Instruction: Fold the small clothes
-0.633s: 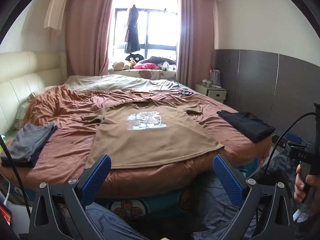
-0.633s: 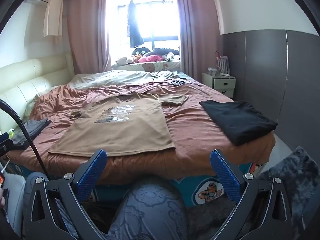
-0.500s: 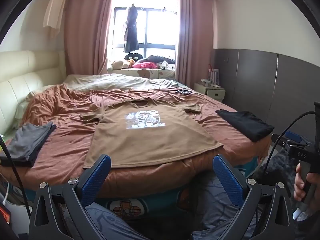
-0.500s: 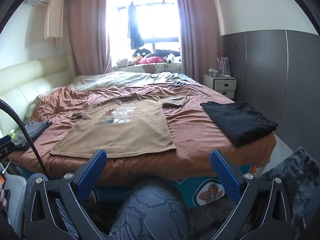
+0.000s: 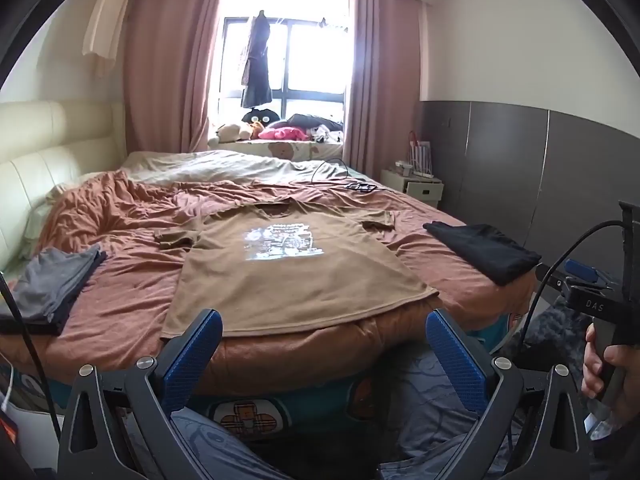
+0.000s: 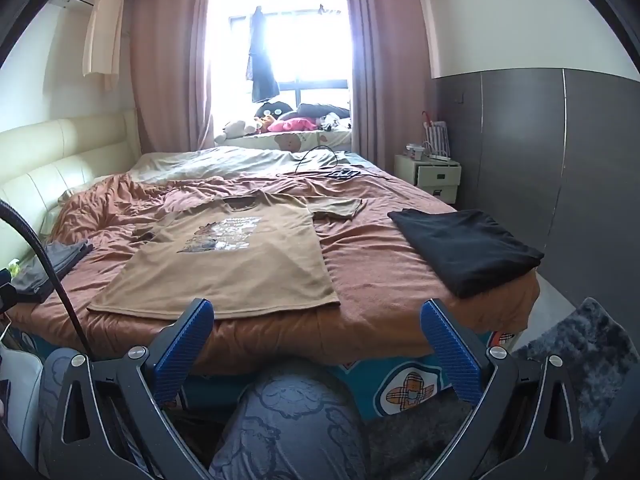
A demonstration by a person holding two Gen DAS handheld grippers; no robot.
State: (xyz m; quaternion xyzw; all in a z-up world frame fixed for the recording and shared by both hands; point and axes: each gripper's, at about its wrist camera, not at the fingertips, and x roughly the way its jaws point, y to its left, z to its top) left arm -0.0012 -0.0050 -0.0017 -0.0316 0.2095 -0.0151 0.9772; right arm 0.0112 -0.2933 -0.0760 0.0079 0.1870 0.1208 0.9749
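A brown T-shirt (image 5: pixel 288 276) with a printed picture lies spread flat, front up, on the rust-coloured bed cover (image 5: pixel 120 280); it also shows in the right wrist view (image 6: pixel 232 268). Its hem lies near the foot edge of the bed. My left gripper (image 5: pixel 322 340) is open and empty, held off the bed in front of the hem. My right gripper (image 6: pixel 316 332) is open and empty, in front of the shirt's right hem corner. The right gripper's body (image 5: pixel 600 304) and the hand on it show at the right of the left wrist view.
A folded black garment (image 6: pixel 468 248) lies on the bed's right edge. Folded grey clothes (image 5: pixel 48 284) lie at the left edge. A cable and a dark device (image 6: pixel 340 174) lie farther back. A nightstand (image 6: pixel 434 178) stands at the right wall. My knee (image 6: pixel 288 420) is below.
Both grippers have edged slightly forward and up toward the bed; the shirt sits a little lower and larger in view. Both stay open and empty.
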